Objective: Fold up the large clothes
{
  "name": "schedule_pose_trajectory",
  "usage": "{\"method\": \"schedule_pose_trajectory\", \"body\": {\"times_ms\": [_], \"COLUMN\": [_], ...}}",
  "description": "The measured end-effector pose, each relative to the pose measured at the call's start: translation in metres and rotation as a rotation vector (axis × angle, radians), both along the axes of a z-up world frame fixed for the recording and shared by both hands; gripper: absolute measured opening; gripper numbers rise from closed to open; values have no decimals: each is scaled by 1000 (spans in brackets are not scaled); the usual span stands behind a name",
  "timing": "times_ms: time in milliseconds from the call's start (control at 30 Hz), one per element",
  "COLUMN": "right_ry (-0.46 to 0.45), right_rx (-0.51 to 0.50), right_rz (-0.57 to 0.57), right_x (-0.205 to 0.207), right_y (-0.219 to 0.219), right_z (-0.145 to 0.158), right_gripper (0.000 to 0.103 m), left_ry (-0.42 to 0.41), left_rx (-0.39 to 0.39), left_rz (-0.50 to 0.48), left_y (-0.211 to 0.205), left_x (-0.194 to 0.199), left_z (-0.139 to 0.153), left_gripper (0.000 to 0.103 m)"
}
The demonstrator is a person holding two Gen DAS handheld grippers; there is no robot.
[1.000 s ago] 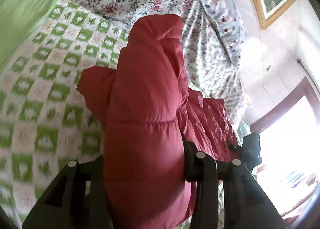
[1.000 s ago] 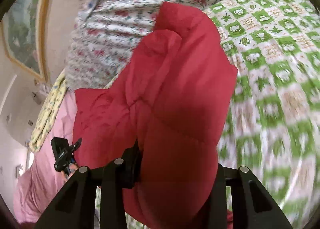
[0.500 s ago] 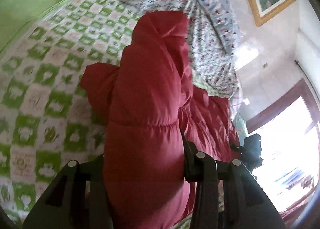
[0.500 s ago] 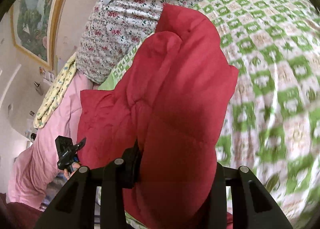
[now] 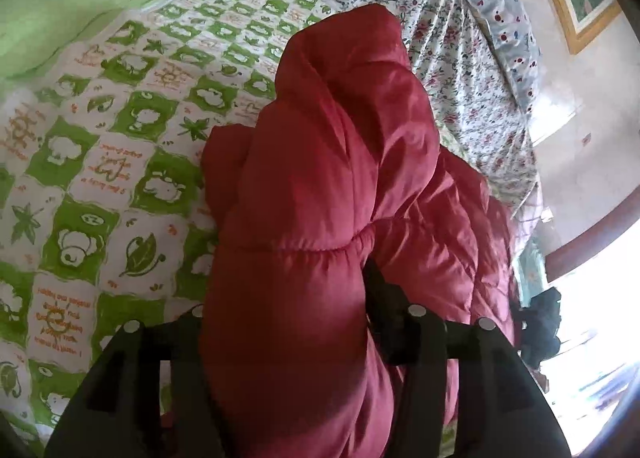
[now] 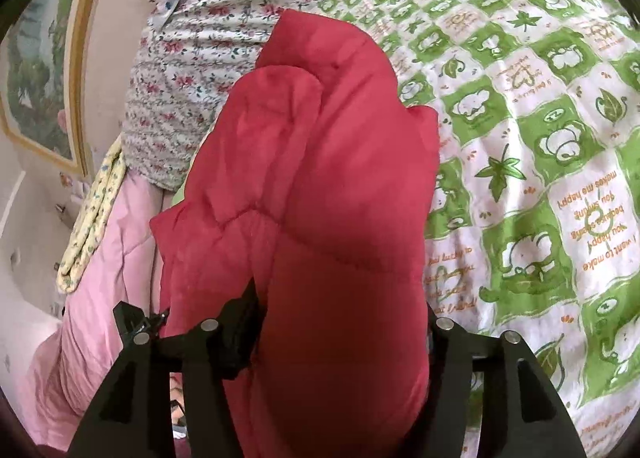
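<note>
We see the red puffer jacket [image 5: 328,185] bunched on the bed [image 5: 100,177], on its green-checked quilt near the floral bedding. Left tool [image 5: 286,322] and right tool [image 6: 340,322] jaws have just been opening, jacket folds between them; whether they pinch, we cannot tell.

The red padded jacket [image 5: 320,185] fills the space between the left gripper [image 5: 288,318]'s fingers and hides their tips and pads; whether they press the fabric cannot be told, though the jaws have just been opening. The same holds at the right gripper [image 6: 340,322], where the jacket [image 6: 320,197] bulges over both finger ends, the jaws there also just opening. Beneath each tool the jacket runs out past the lower picture edge. The checked bedspread [image 5: 100,161] under the bulk is covered. Beyond the left tool's right side, a dark shape [image 5: 540,330], possibly the other gripper, sits against washed-out window glare.
</note>
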State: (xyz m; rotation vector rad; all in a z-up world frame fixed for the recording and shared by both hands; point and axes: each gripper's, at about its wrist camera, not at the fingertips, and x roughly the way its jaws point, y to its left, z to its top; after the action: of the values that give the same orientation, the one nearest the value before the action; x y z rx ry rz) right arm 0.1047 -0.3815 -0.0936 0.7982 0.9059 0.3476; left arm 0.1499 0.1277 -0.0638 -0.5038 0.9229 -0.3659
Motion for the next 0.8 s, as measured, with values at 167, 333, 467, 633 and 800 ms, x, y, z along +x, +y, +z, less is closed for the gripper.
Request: {"method": "schedule_pose_trajectory", "body": {"times_ms": [167,333,467,633,800], "right_ry": [11,18,18,-15,-79], "right_rx": [-40,-91,-131,-218,-348], "right_rz": [-18,-36,-62,-126,-169], "right_x": [-5,-7,-11,-26,-45], "right_y": [0,4,6,6,13], "right_z": [-1,1,7,25,54], "right_gripper": [72,80,86,88,88], "left_ry": [-30,-86,-124,-154,-171], "left_rx": [96,169,159,183,245], "left_rz": [33,90,153,144,85], "left_y": [-3,7,29,24,-3], "left_x": [-10,-30,-44,-57,-63], "left_z": [14,37,57,71,77], "left_gripper": [67,76,76,76,76]}}
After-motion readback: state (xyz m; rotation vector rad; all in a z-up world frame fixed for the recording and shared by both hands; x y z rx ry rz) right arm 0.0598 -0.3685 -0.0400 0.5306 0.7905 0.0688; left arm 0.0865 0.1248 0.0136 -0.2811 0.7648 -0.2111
